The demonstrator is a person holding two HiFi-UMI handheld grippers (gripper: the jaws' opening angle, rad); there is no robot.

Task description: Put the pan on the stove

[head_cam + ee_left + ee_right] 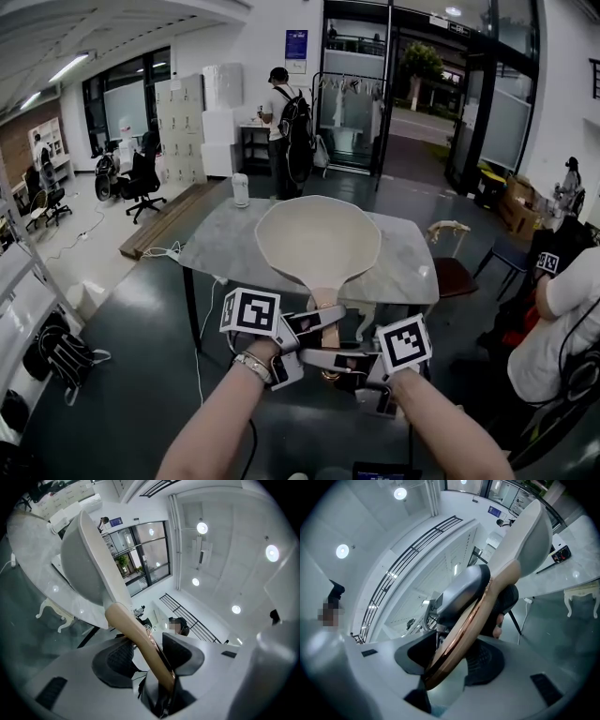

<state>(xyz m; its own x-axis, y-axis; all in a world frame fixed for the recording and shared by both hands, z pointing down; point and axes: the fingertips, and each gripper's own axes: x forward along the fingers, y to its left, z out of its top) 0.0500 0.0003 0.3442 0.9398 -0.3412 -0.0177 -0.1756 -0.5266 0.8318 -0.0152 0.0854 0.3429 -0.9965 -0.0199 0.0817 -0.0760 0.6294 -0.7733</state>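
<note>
Two bare forearms (220, 422) reach up from the bottom edge of the head view, each hand carrying a gripper with a black-and-white marker cube (250, 312). Left gripper (328, 320) and right gripper (323, 361) meet at lower centre, one just above the other. Both are clamped, part-way closed, on the tan handle (325, 295) of the pan (317, 239). Each gripper's own view confirms it: the handle runs between the left pads (119, 660), and its copper-trimmed end (457, 637) sits squeezed between the right ones. Doubling the grip on one long handle probably keeps the wide, cream-coloured pan level, bowl up, while it is carried.

Pan position: held in the air at mid-frame, in front of a pale marble table (225, 248) (not resting on it, as far as the steep angle lets me judge). No stove appears in any view, so the pan has yet to reach one.

Farther out, a small white cylinder (241, 189) stands near the table's far left corner, and a person with a backpack (286, 117) stands beyond, at upper centre. A blue sign (296, 47) hangs on the wall above, its writing too small to read. No brand or label shows on the pan.
</note>
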